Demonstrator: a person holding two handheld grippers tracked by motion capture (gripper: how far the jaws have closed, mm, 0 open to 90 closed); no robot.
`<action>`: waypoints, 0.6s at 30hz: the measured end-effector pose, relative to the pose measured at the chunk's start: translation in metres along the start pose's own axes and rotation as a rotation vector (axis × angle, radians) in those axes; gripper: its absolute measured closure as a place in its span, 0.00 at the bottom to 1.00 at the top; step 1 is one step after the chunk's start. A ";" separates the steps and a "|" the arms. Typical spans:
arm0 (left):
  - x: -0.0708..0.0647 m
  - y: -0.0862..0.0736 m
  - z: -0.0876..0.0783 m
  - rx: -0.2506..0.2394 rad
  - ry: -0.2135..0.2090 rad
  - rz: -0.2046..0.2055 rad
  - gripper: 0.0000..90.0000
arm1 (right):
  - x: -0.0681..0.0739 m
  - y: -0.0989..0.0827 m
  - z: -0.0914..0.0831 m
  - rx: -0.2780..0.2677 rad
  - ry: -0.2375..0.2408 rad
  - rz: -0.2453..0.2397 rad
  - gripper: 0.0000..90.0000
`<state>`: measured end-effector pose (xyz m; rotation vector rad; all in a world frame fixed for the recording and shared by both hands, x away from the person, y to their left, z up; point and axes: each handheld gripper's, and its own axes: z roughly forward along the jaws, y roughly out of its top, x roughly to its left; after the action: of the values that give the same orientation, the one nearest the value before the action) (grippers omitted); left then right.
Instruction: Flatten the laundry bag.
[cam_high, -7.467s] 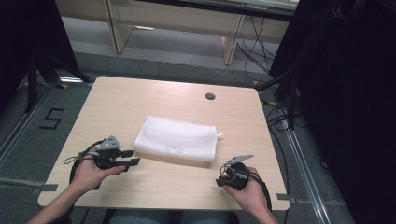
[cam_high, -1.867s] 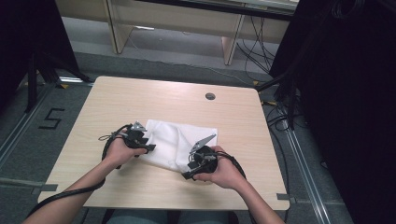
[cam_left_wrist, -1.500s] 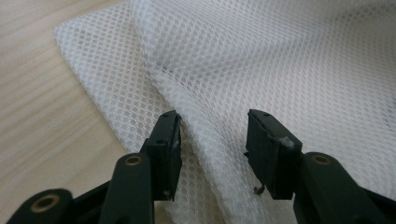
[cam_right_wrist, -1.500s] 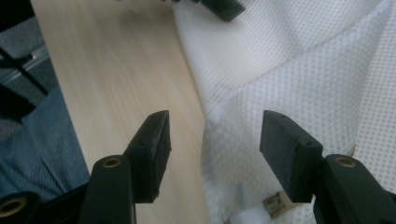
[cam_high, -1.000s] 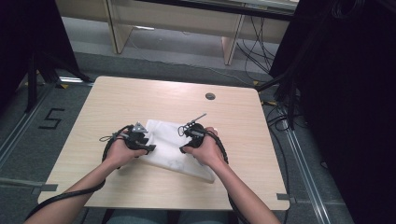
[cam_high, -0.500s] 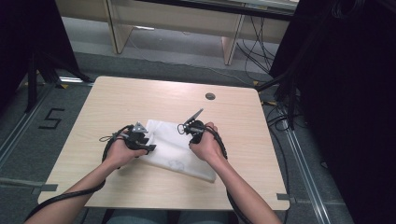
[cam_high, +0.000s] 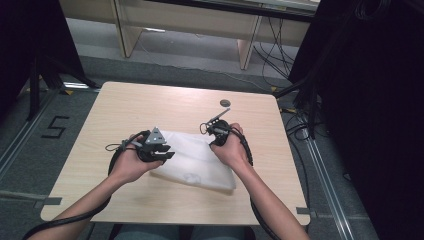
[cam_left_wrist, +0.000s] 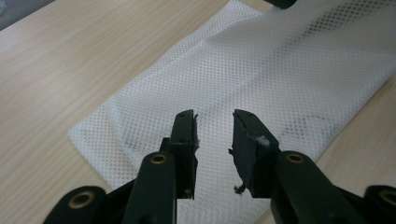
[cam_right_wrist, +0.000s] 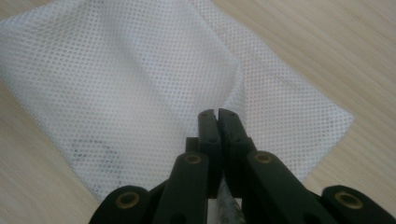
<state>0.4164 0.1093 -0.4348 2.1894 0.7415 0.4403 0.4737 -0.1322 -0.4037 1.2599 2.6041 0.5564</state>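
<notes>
White mesh bag (cam_high: 192, 160) flat on wooden table (cam_high: 125, 110). Right gripper (cam_right_wrist: 217, 116) clenched on mesh layer, lifting it; left gripper (cam_left_wrist: 214, 133) closing, jaws apart above bag's near corner. Contents unclear.

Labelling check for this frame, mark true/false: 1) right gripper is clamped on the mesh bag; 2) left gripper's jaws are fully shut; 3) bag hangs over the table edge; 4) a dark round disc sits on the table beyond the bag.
1) True: the right gripper pinches a fold of the mesh bag.
2) False: the left gripper shows a gap, jaws just closing, above the bag.
3) False: it lies within the table.
4) True: disc.
</notes>
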 end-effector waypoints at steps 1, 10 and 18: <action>0.000 0.000 0.000 0.000 0.000 0.000 0.76 | 0.000 0.000 0.000 0.000 0.000 0.000 1.00; -0.002 0.004 -0.008 -0.037 0.005 -0.053 0.72 | -0.005 -0.001 -0.002 0.001 0.001 0.008 1.00; -0.039 0.000 0.022 0.055 -0.256 -0.049 0.85 | -0.004 0.003 -0.005 -0.040 -0.014 -0.010 1.00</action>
<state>0.3979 0.0716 -0.4518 2.2197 0.6707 0.1116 0.4769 -0.1350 -0.3980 1.2340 2.5727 0.5925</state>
